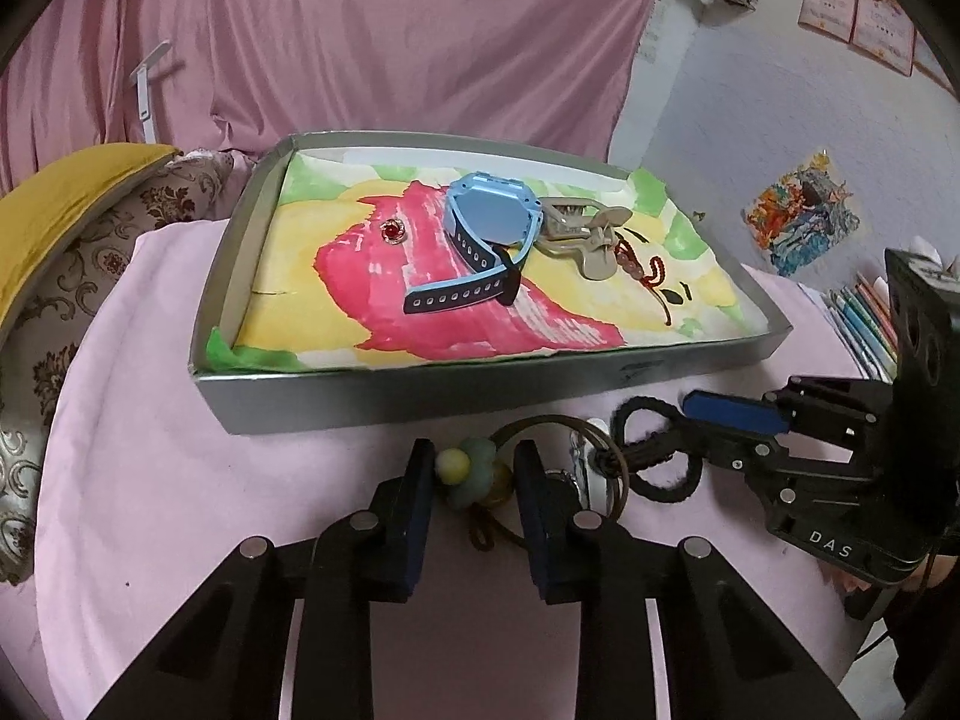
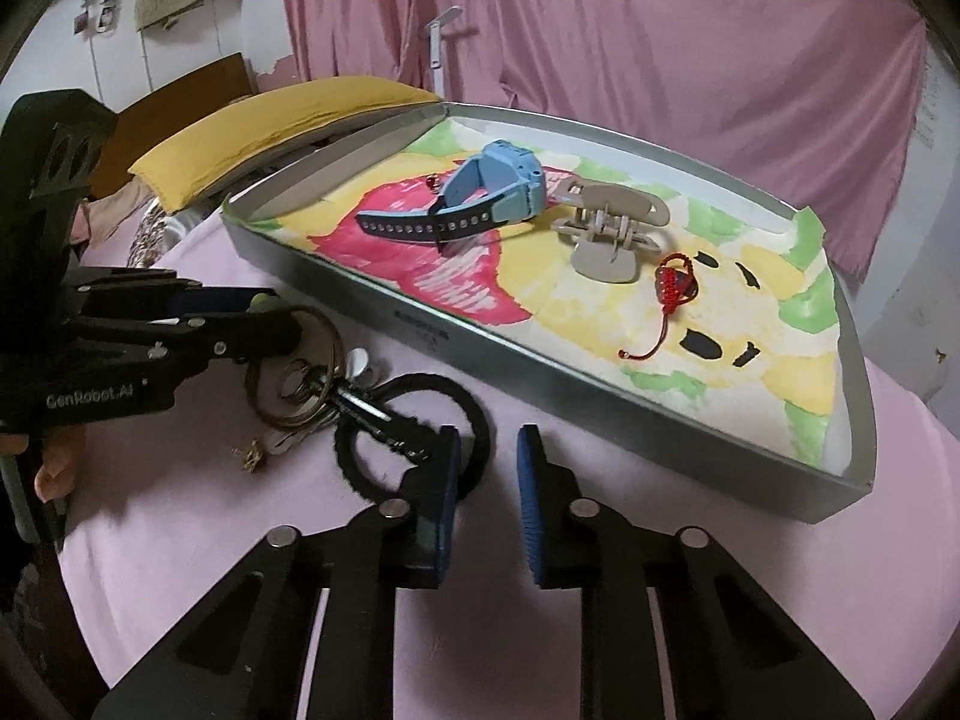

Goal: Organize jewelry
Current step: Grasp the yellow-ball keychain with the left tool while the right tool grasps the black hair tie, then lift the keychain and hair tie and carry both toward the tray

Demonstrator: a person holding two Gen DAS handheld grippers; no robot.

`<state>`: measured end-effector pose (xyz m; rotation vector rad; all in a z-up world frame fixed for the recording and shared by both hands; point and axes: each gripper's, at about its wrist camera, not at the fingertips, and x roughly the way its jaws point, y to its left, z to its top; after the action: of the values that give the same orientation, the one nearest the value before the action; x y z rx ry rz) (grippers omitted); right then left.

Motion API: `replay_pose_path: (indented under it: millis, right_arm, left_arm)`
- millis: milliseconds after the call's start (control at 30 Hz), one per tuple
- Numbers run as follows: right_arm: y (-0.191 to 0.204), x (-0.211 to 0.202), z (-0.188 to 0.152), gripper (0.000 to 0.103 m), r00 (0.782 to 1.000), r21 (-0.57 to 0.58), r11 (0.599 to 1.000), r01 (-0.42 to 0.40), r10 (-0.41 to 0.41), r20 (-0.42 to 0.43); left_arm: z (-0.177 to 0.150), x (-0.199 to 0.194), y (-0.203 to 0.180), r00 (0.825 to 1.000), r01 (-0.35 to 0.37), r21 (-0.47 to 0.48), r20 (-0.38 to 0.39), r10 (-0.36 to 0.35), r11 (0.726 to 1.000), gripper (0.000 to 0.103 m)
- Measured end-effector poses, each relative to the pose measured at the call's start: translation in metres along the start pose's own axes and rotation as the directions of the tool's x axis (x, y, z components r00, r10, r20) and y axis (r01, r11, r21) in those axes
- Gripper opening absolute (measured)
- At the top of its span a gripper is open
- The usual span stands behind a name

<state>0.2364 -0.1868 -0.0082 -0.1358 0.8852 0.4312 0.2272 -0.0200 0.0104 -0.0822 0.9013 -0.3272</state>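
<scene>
Nearest the left wrist camera, the left hand-held gripper [image 1: 474, 474] stands with its blue-padded fingers parted to a moderate gap on either side of a pale green and yellow felt flower charm [image 1: 467, 471]; the pads are not seen pressing on it. The charm lies on the pink-covered tabletop [image 1: 150, 480], with a brown cord trailing from it.

The right hand-held gripper [image 2: 489, 462] is likewise parted to a moderate gap, nothing between the pads. Its left finger overlaps the edge of a black fuzzy hair tie [image 2: 414, 438] lying flat on the tabletop; contact cannot be confirmed.

Just beside the hair tie lies a cluster of bronze rings with a metal key clip [image 2: 312, 378], touching the tie.

Beyond these stands a shallow grey cardboard tray [image 1: 420, 396], lined with a painted sheet in pink, yellow and green. Inside it:
- a light blue wristwatch with a dark perforated strap [image 1: 489, 228], near the centre;
- a small red gem ornament [image 1: 393, 231], on the pink patch, apart from the watch;
- a beige plastic claw hair clip [image 2: 612, 228], just beside the watch;
- a red knotted cord charm [image 2: 675, 285], near the clip.

Furthest back, a pink curtain [image 1: 390, 30] and a yellow cushion [image 2: 282, 114].
</scene>
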Motion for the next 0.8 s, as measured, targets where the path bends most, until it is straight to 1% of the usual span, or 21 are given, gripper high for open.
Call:
replay_pose_path:
  millis: [67, 100, 233, 333, 467, 633, 800]
  right_arm:
    - [-0.003, -0.002, -0.002, 0.006, 1.0, 0.004, 1.0, -0.019, 0.019, -0.003]
    - [-0.004, -0.004, -0.004, 0.005, 1.0, 0.007, 1.0, -0.026, 0.026, -0.004]
    - [-0.009, -0.009, -0.013, 0.005, 1.0, 0.028, 0.999, -0.029, 0.029, 0.001]
    - [-0.011, -0.016, -0.022, 0.004, 1.0, 0.034, 0.999, 0.002, -0.003, 0.013]
    - [-0.014, -0.031, -0.03, 0.004, 0.998, 0.044, 0.998, 0.035, -0.037, 0.057]
    - [-0.02, -0.049, -0.035, 0.004, 0.993, 0.069, 0.997, 0.039, -0.046, 0.108]
    - [-0.023, -0.064, -0.034, 0.004, 0.985, 0.081, 0.996, 0.035, -0.048, 0.163]
  left_arm:
    - [-0.003, -0.004, 0.003, 1.0, 0.009, -0.02, 0.011, -0.009, 1.0, 0.025]
    - [-0.004, -0.005, 0.004, 1.0, 0.015, -0.028, 0.018, -0.015, 0.999, 0.025]
    - [-0.011, -0.016, 0.005, 0.998, 0.034, -0.049, 0.05, -0.031, 0.998, 0.025]
    - [-0.016, -0.023, 0.002, 0.997, 0.038, -0.045, 0.068, -0.035, 0.998, 0.025]
    - [-0.022, -0.029, -0.005, 0.996, 0.046, -0.034, 0.081, -0.043, 0.998, 0.025]
    - [-0.023, -0.036, -0.012, 0.993, 0.058, -0.021, 0.101, -0.055, 0.998, 0.025]
    - [-0.021, -0.047, -0.019, 0.989, 0.056, 0.0, 0.136, -0.056, 0.998, 0.025]
